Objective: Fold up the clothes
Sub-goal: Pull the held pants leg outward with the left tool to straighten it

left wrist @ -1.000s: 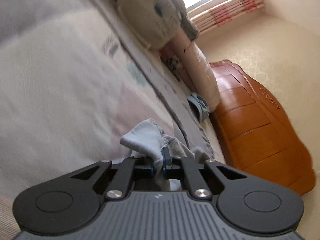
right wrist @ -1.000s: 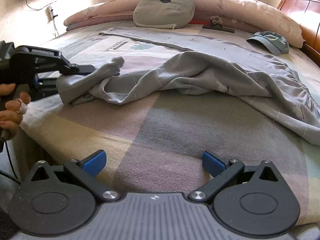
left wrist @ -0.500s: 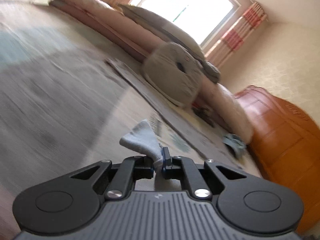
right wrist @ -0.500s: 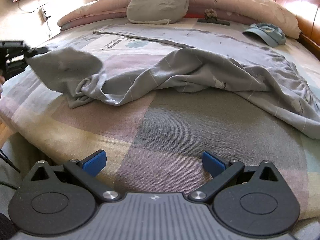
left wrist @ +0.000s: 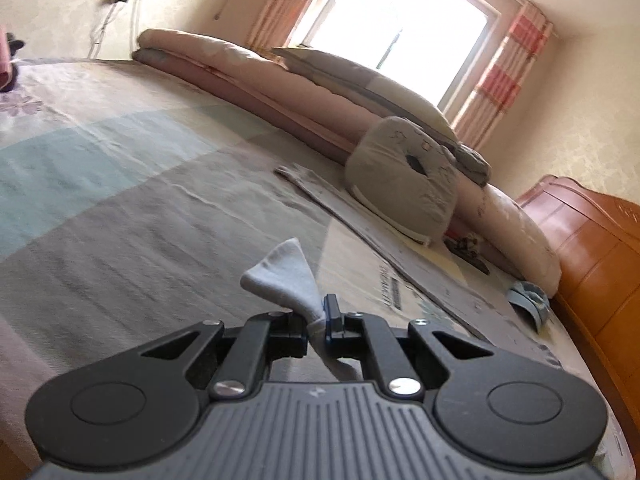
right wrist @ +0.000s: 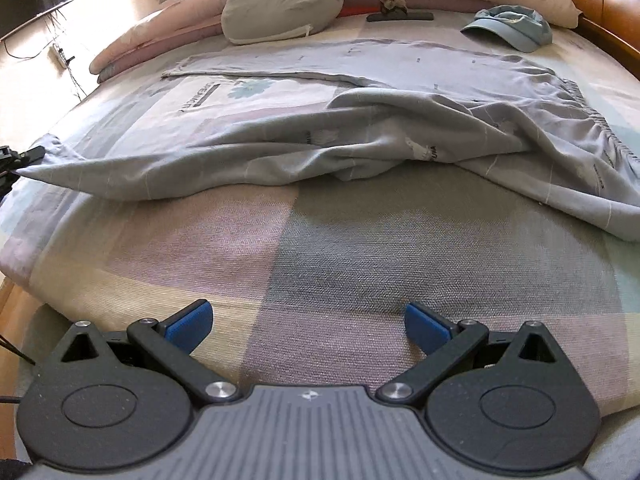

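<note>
Right now left gripper (left wrist: 317, 319) pinches garment (right wrist: 360, 148) corner – taut

Garment (right wrist: 360, 140): thin matt grey cloth, creased. Bed cover (right wrist: 320, 264): coarse woven fabric. Headboard (left wrist: 592, 264), right of frame: glossy varnished wood.

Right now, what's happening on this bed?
A person is folding clothes with a hand-held claw in each hand. The left claw is shut on one end of a grey garment and holds it stretched out toward the bed's edge. The right claw hovers open over the bed, holding nothing. The garment is not yet folded.
</note>
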`<state>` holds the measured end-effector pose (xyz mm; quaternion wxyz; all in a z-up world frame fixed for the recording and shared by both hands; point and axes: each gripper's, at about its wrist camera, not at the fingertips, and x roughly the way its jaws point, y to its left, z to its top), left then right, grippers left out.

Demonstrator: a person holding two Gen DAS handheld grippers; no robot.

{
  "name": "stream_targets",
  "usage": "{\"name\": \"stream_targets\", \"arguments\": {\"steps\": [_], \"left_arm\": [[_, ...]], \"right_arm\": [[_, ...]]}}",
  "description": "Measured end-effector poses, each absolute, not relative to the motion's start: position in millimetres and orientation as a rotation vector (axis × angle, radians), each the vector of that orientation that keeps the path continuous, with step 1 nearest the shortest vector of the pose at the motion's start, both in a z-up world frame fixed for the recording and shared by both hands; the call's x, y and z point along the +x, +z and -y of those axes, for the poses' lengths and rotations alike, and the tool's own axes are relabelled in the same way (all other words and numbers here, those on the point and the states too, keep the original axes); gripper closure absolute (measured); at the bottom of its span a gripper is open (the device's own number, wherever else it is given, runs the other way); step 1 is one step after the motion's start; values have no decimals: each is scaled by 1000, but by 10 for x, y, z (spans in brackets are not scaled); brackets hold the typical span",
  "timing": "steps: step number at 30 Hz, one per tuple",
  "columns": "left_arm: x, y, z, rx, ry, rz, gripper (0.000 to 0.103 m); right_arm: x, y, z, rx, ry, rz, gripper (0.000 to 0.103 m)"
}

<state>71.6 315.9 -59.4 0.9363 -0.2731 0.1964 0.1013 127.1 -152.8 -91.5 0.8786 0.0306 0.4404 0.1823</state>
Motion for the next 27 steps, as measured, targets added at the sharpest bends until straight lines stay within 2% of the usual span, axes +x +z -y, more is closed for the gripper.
{"name": "stream_targets", "arguments": {"steps": [15, 27], "left_arm": [[591, -639, -3593, -582, 315, -390, 97], [698, -852, -3699, -582, 341, -455, 97]], "right_arm": [[1379, -888, 1704, 236, 366, -949, 0], [1367, -885, 1643, 200, 360, -949, 0]]}}
